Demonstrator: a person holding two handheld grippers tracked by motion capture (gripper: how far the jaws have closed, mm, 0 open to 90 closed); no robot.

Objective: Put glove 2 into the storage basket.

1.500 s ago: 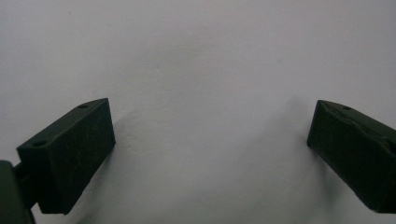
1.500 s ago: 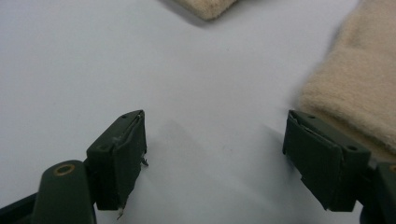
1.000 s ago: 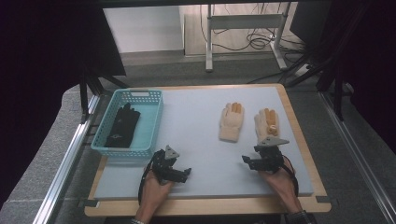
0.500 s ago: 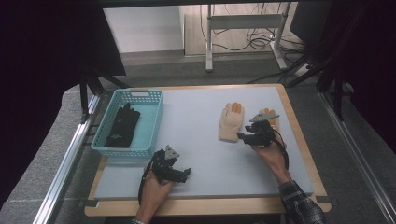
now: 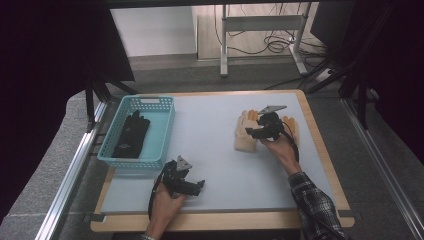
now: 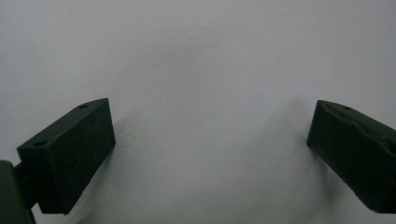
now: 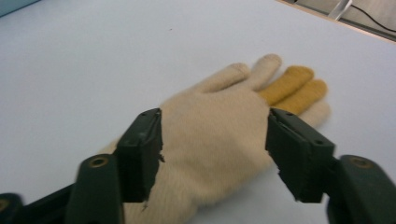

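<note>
Tabletop: glove (image 7: pixel 219 140) between tool (image 7: pixel 215 158) jaws

Cream glove (image 7: pixel 219 140) with mustard-yellow fingertips; black glove (image 5: pixel 131 135) inside the teal basket (image 5: pixel 165 131); plaid sleeve (image 5: pixel 314 207).

The left gripper (image 5: pixel 194 186) rests low centre, jaws wide apart. The right gripper (image 5: pixel 253 131), upper right, has just been opening its jaws.
</note>
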